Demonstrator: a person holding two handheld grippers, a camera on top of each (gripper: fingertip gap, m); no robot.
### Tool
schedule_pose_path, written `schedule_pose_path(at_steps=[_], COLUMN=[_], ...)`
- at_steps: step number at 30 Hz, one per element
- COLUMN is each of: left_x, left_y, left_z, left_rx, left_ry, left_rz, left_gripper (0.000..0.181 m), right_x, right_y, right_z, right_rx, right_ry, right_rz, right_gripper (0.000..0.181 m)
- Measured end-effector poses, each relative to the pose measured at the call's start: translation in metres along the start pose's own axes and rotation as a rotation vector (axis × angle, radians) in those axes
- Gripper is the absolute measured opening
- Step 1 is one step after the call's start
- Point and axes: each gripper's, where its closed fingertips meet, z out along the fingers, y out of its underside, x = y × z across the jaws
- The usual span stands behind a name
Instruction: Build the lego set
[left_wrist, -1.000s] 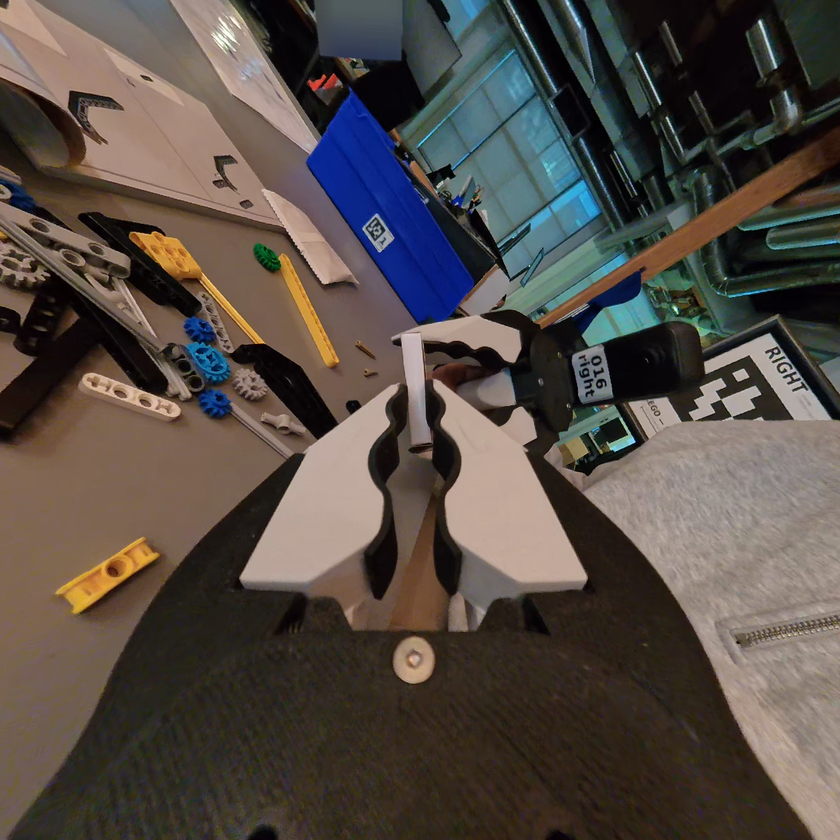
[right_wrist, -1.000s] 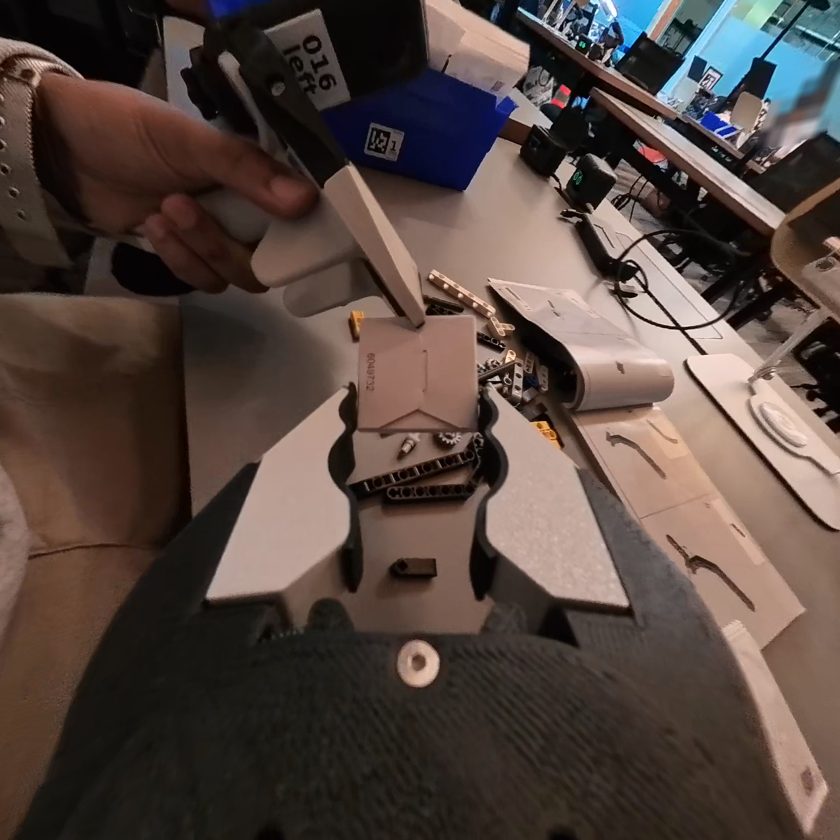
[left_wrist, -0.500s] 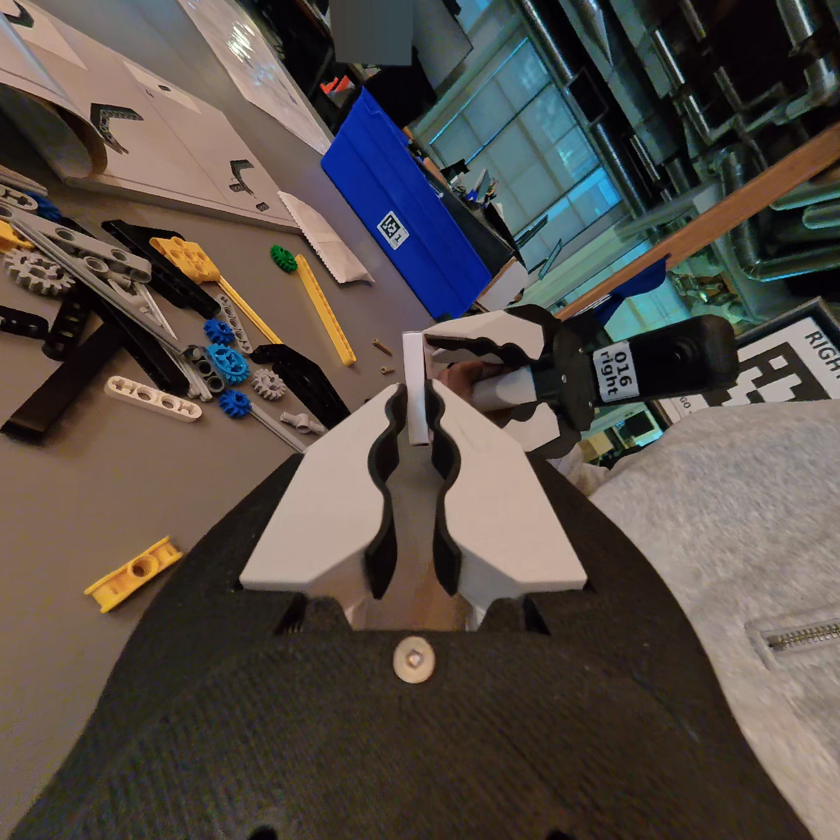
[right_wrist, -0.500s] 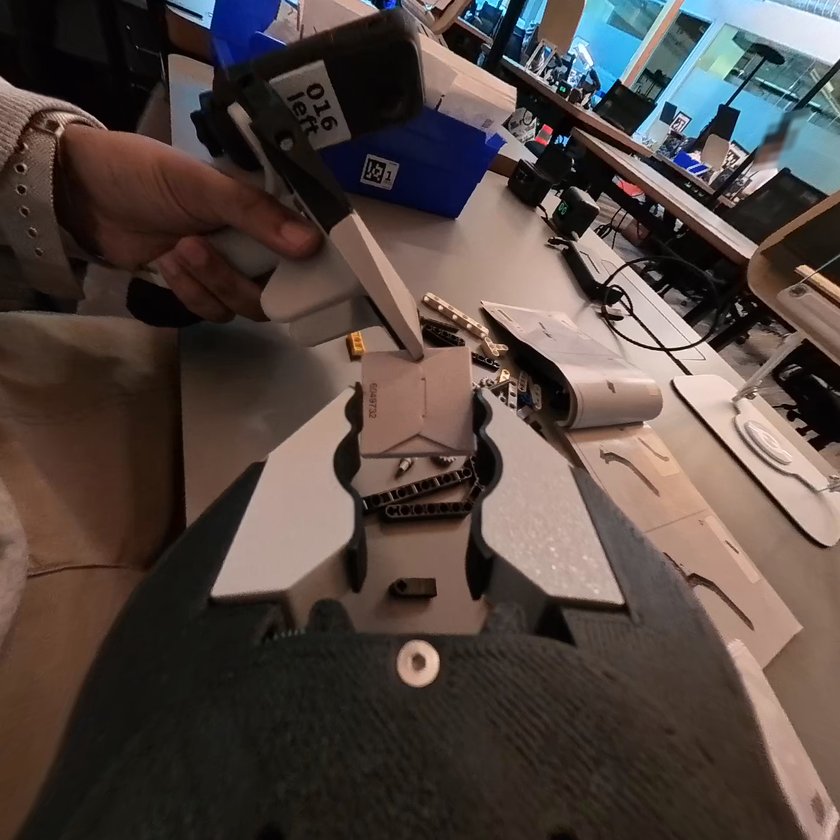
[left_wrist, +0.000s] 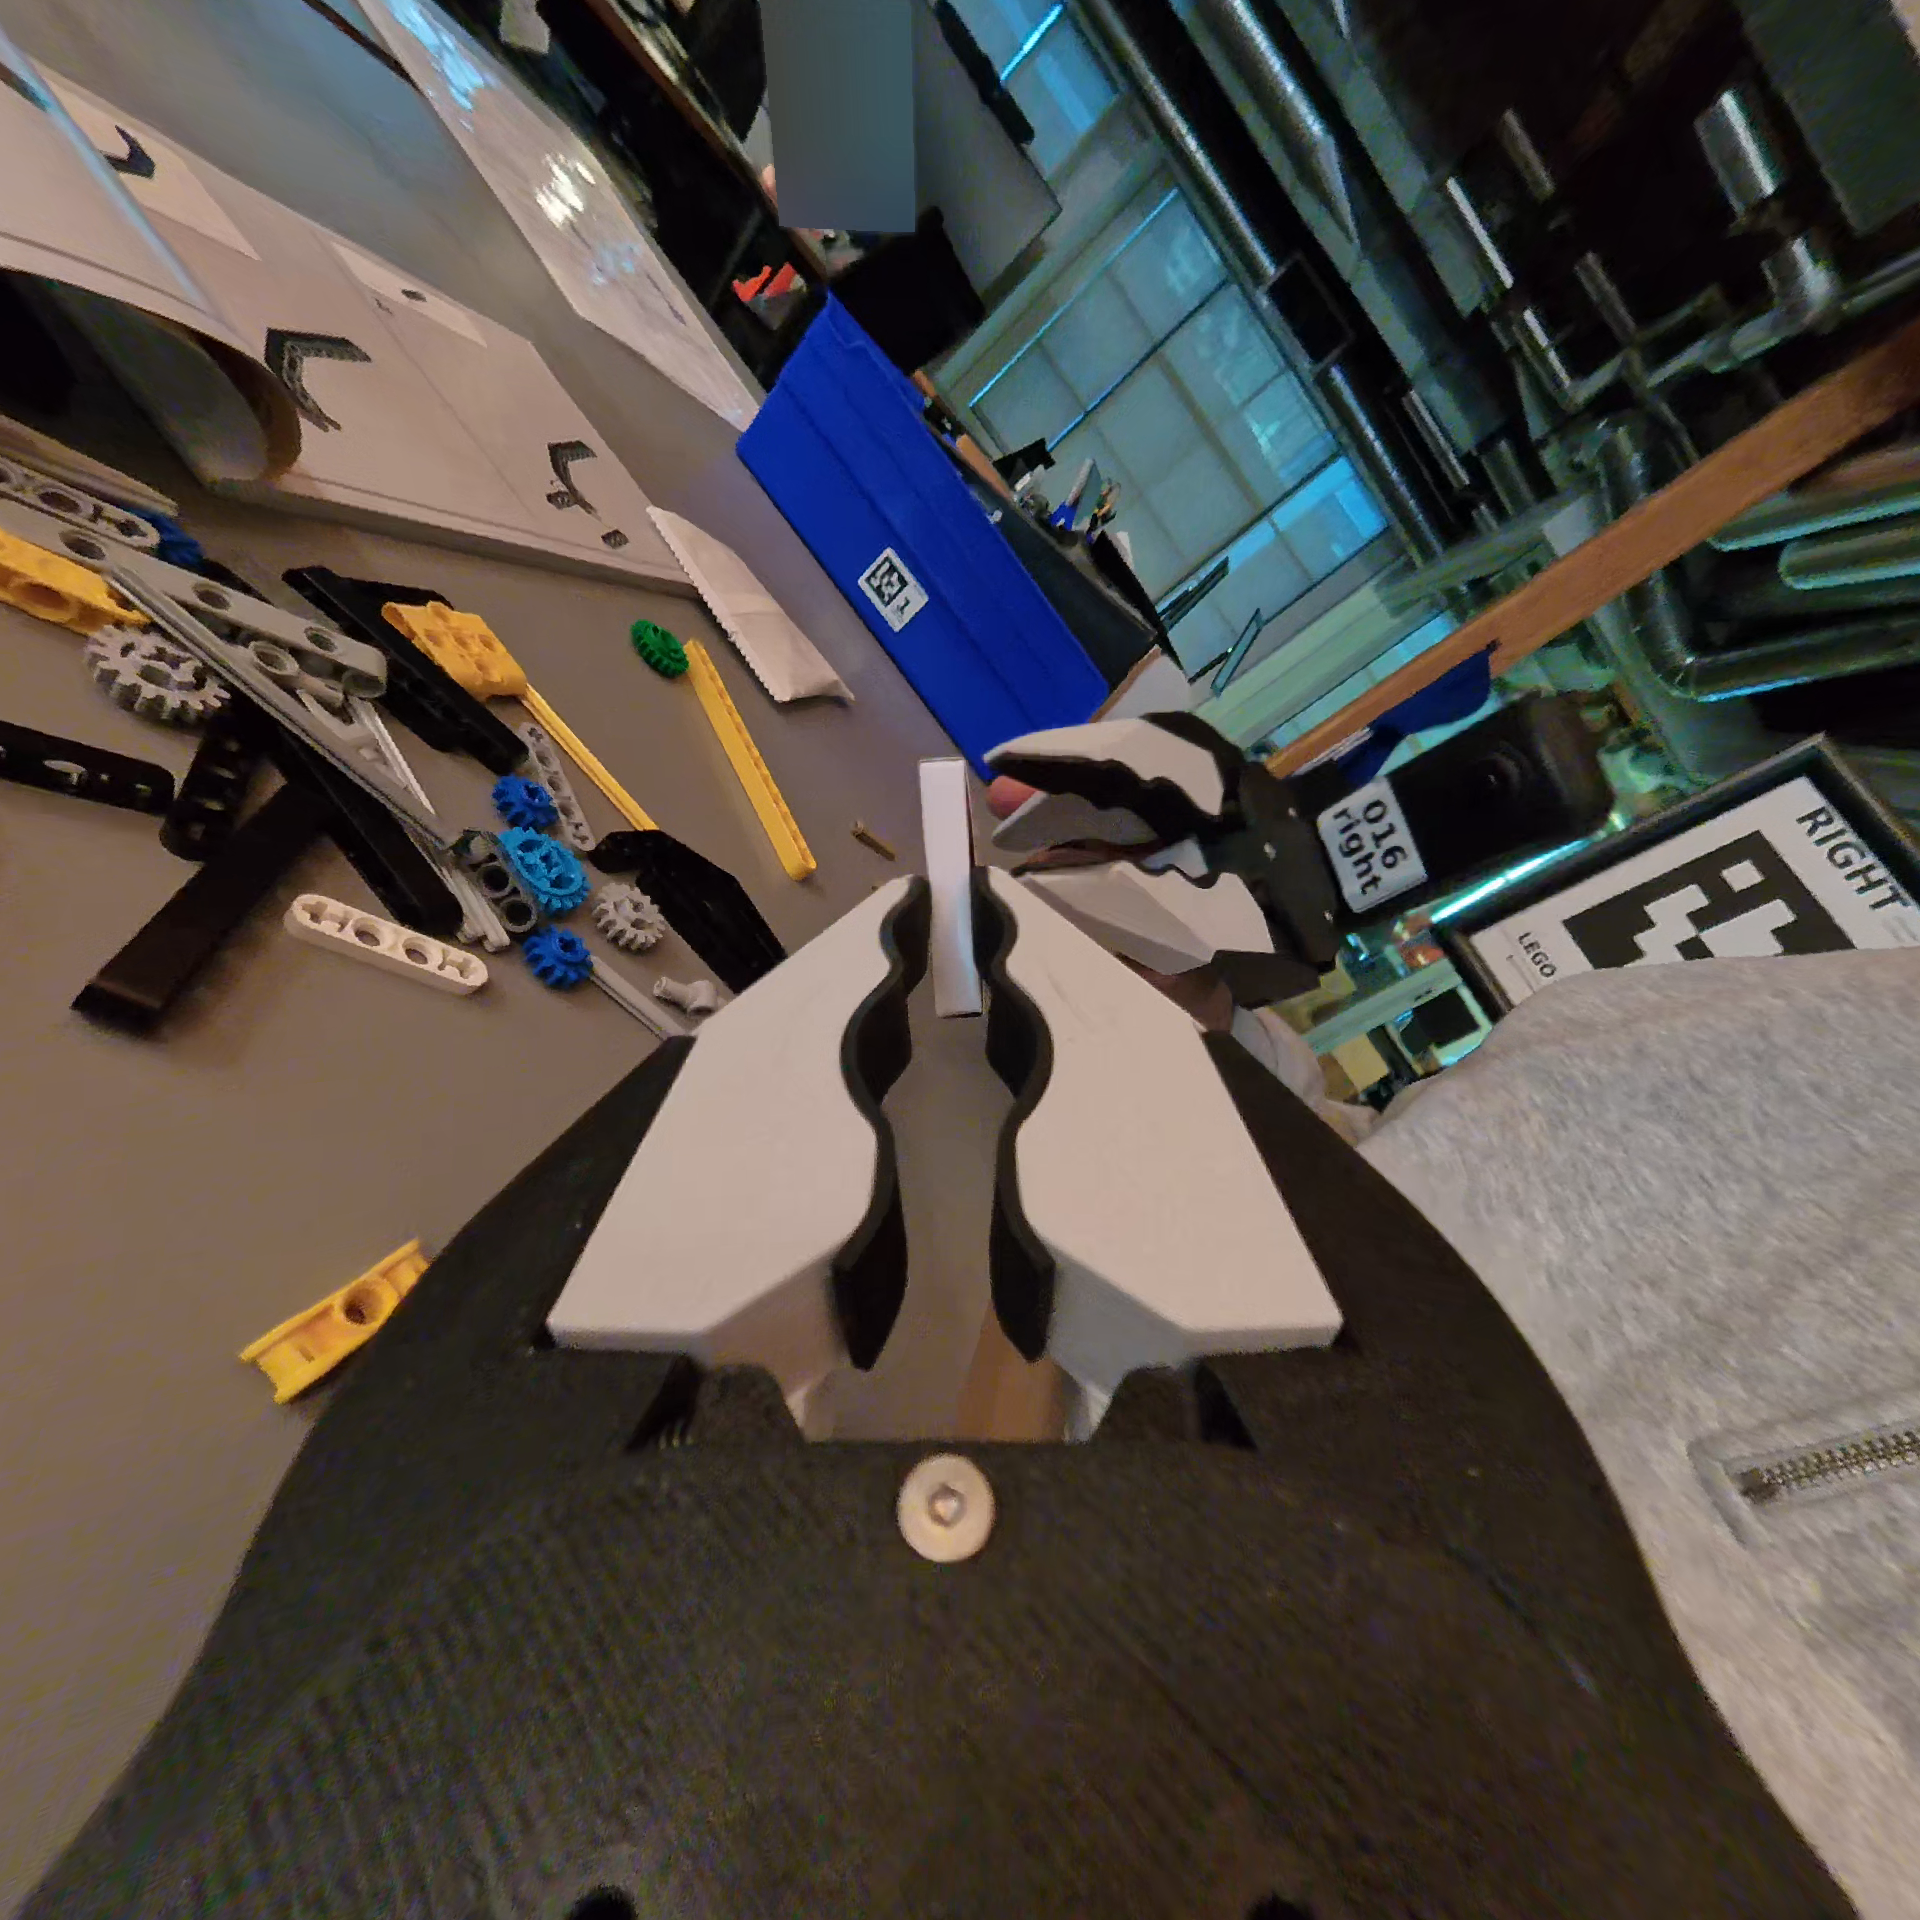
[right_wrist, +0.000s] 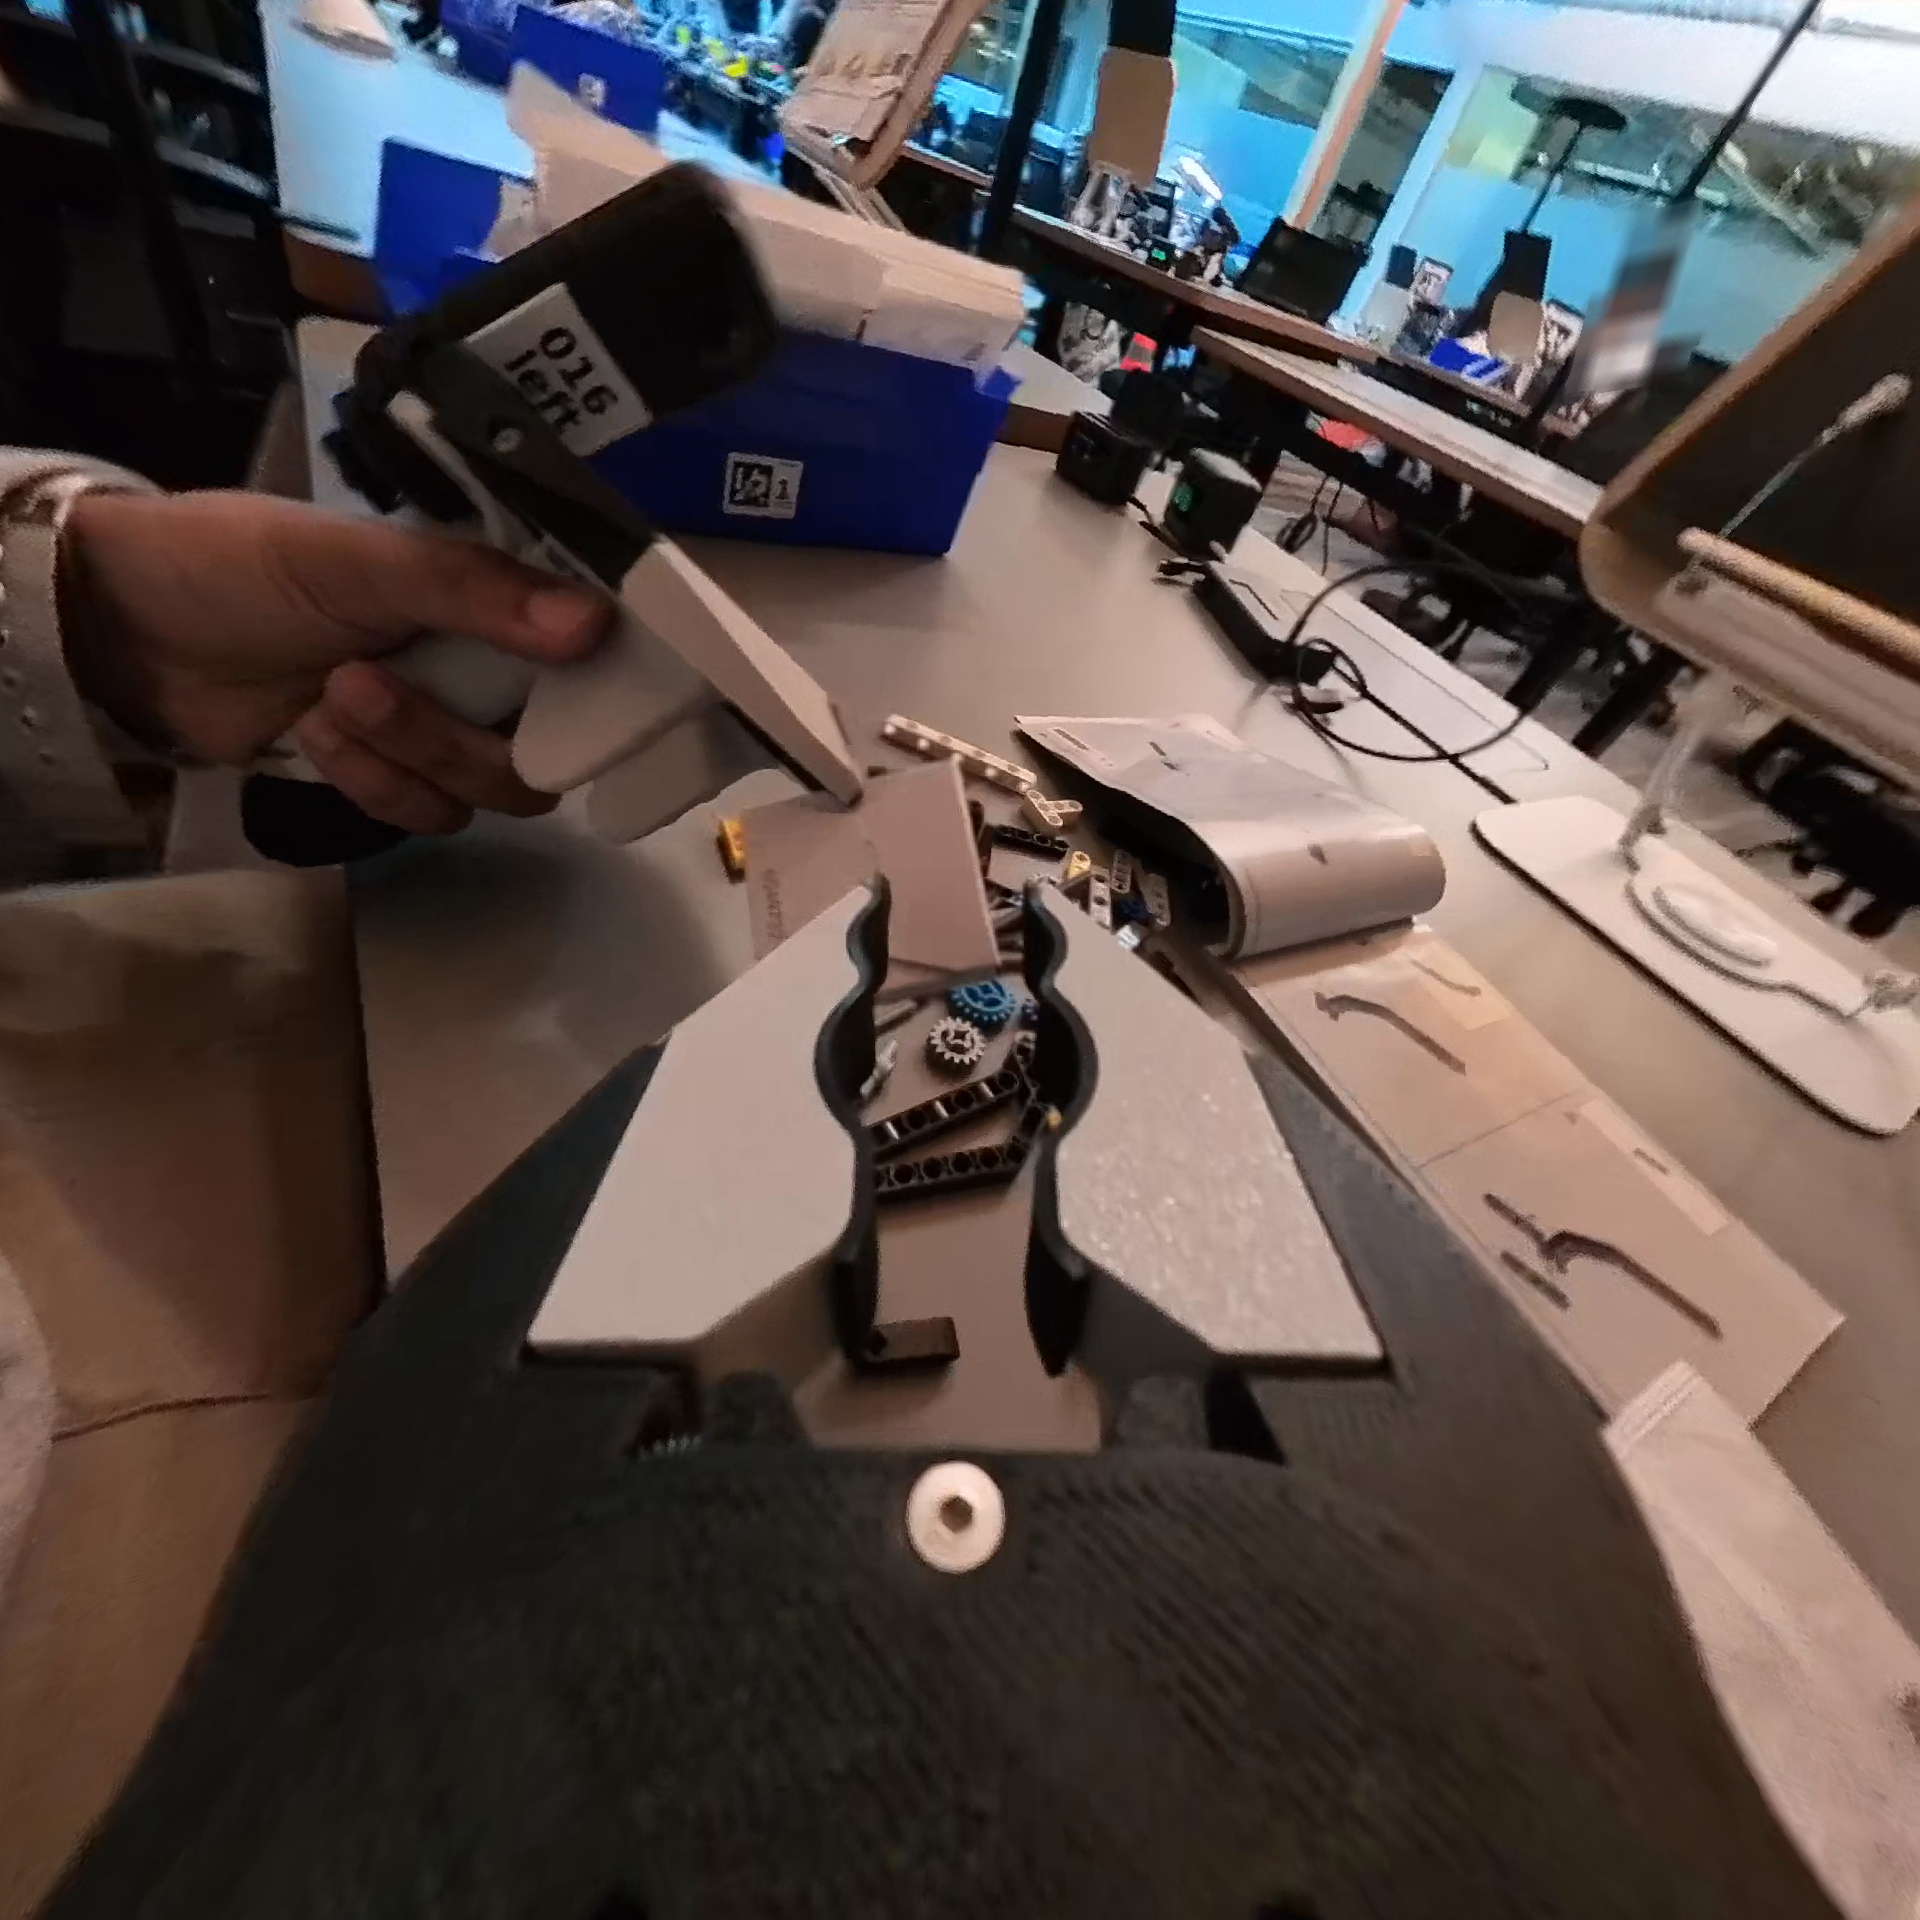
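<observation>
2 grippers, 1 small grey cardboard packet: my left gripper (left_wrist: 951, 904) is clamped on the packet (left_wrist: 948, 894), which stands edge-on between its tips with its long axis running out toward 12 o'clock. From the right wrist view the same packet (right_wrist: 925, 883) sits at 12 o'clock just beyond my right gripper (right_wrist: 956, 914), whose fingers stand apart around its near end; whether they touch it I cannot tell. Its flat face is turned toward that camera and it looks creased down the middle. The left hand (right_wrist: 312, 644) brings its tool in from 10 o'clock, so the left is the holder and the right the nearer free one to work the packet, I judge. On the grey table (left_wrist: 260, 1143), loose pieces lie at 9 to 10 o'clock in the left view: 3 blue gears (left_wrist: 542, 868), 2 grey gears, 1 green gear (left_wrist: 659, 649), 1 white beam (left_wrist: 384, 943), 1 yellow connector (left_wrist: 332, 1320) alone near 8 o'clock. 1 blue bin (left_wrist: 914, 582) stands beyond, 1 instruction booklet (right_wrist: 1278, 842) curled at 2 o'clock.
</observation>
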Motion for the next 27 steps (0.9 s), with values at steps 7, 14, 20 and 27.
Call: schedule_pose_path(at_steps=[7,14,20,27], left_x=[0.008,0.018,0.028,0.029], left_y=[-0.018,-0.022,-0.016,-0.014], left_z=[-0.009,-0.009,-0.004,-0.003], left_rx=[0.113,0.152,0.122,0.120], left_ry=[0.056,0.080,0.089,0.074], left_rz=[0.003,0.049,0.120,0.146], left_gripper=[0.004,0.004,0.004,0.004], right_x=[0.015,0.000,0.004,0.006], right_y=[-0.009,-0.008,-0.014,-0.012], right_z=[-0.007,0.000,-0.005,-0.006], right_rx=[0.097,0.094,0.153,0.159], right_ry=[-0.058,-0.190,-0.229,-0.278], right_rz=[0.356,0.558,0.675,0.745], right_gripper=[0.022,0.019,0.009,0.009])
